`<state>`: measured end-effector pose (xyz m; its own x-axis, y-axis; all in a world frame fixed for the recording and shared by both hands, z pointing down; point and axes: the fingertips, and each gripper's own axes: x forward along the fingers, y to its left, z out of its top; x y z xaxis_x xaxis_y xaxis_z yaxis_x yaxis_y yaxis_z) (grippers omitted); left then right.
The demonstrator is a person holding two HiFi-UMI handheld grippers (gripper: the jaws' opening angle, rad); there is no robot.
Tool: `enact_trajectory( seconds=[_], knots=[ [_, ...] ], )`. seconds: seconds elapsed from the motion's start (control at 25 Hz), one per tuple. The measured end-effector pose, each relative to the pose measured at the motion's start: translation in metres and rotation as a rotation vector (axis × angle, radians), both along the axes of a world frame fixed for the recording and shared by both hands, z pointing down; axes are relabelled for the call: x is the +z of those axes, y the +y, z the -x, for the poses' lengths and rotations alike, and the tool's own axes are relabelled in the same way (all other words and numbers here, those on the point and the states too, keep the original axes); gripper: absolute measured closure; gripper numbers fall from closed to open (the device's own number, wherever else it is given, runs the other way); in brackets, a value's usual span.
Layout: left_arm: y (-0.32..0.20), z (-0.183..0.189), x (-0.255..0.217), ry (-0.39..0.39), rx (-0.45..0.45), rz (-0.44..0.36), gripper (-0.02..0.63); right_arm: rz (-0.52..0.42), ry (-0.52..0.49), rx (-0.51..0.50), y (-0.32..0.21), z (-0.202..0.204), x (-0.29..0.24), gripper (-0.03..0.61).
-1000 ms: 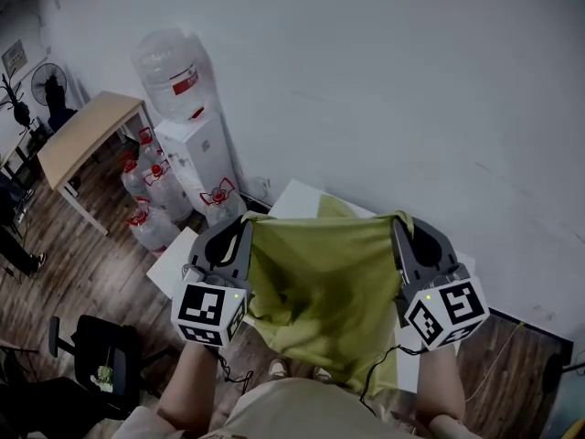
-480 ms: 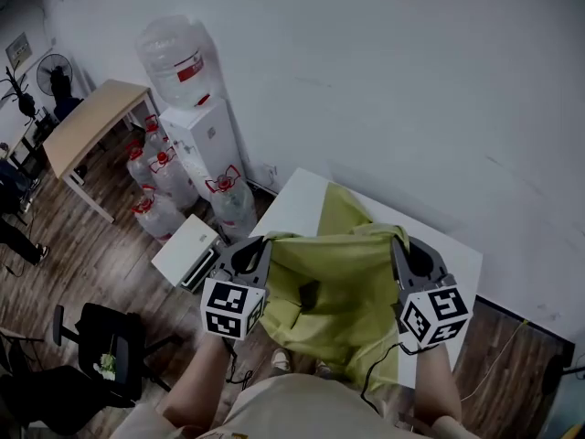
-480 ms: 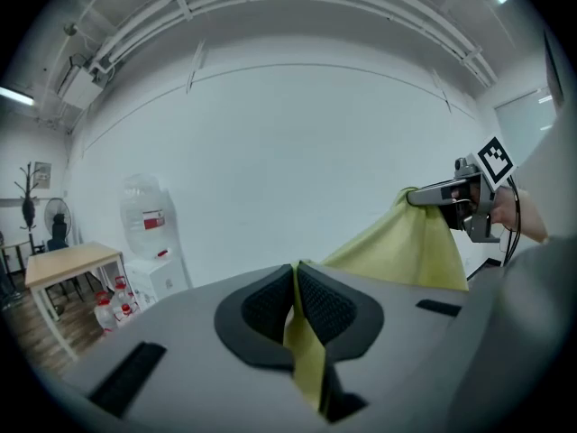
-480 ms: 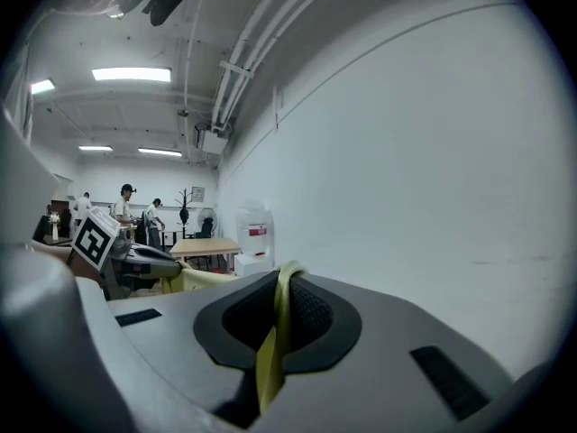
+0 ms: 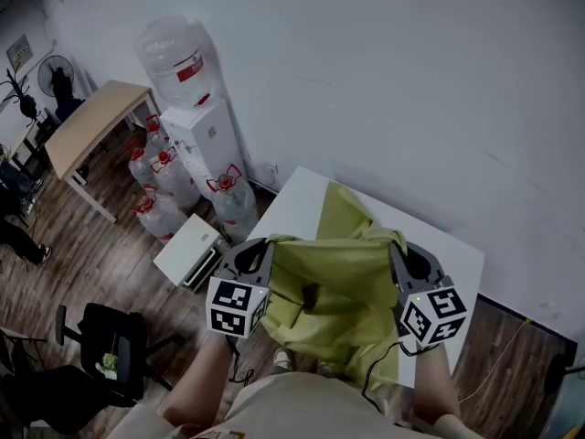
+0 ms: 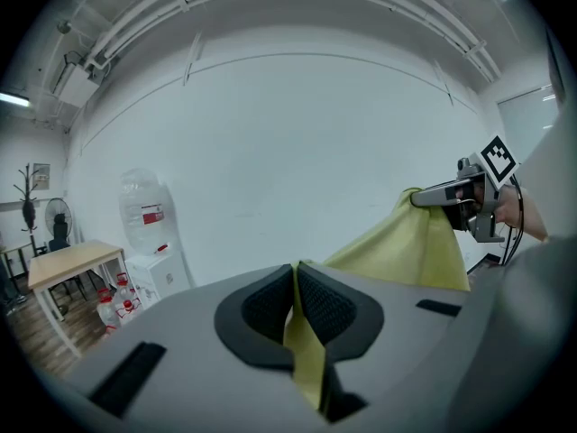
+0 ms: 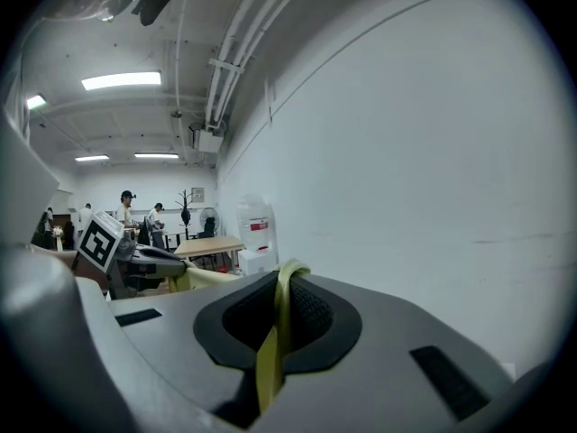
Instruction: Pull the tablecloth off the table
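A yellow-green tablecloth point(image 5: 334, 273) hangs stretched between two hand-held grippers, its top edge pulled taut from one to the other and its middle sagging in loose folds in front of the person holding them. A narrow tail of the cloth still lies across the white table point(image 5: 291, 207) beyond, running up toward the table's far side. The left gripper point(image 5: 264, 243) has its jaws pressed together on one upper corner of the cloth, a thin strip of the fabric pinched between the ribbed black pads point(image 6: 326, 303) in the left gripper view. The right gripper point(image 5: 397, 243) is clamped the same way on the opposite corner, with a folded band of cloth rising out between its closed jaws in the right gripper view. Both grippers are held level with each other just on the near side of the table, which stands against a plain white wall point(image 5: 411, 80). To the table's left stands a white water dispenser point(image 5: 203, 149) with a large bottle on top, spare water bottles point(image 5: 151, 204) clustered on the wooden floor point(image 5: 101, 263) beside it. Farther left are a wooden desk point(image 5: 91, 128) and a standing fan point(image 5: 60, 68), and a black chair point(image 5: 108, 344) sits at lower left.
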<state>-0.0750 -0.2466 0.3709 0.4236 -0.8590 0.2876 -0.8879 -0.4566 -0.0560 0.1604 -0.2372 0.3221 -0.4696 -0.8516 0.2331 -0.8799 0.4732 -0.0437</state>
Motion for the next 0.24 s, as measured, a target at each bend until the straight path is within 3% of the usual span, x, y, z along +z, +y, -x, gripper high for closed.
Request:
enact_trajectory(
  seconds=[0.24],
  knots=[
    [0.000, -0.006, -0.012, 0.003, 0.013, -0.014, 0.586, 0.001, -0.003, 0.013, 0.001, -0.007, -0.006, 0.546]
  ],
)
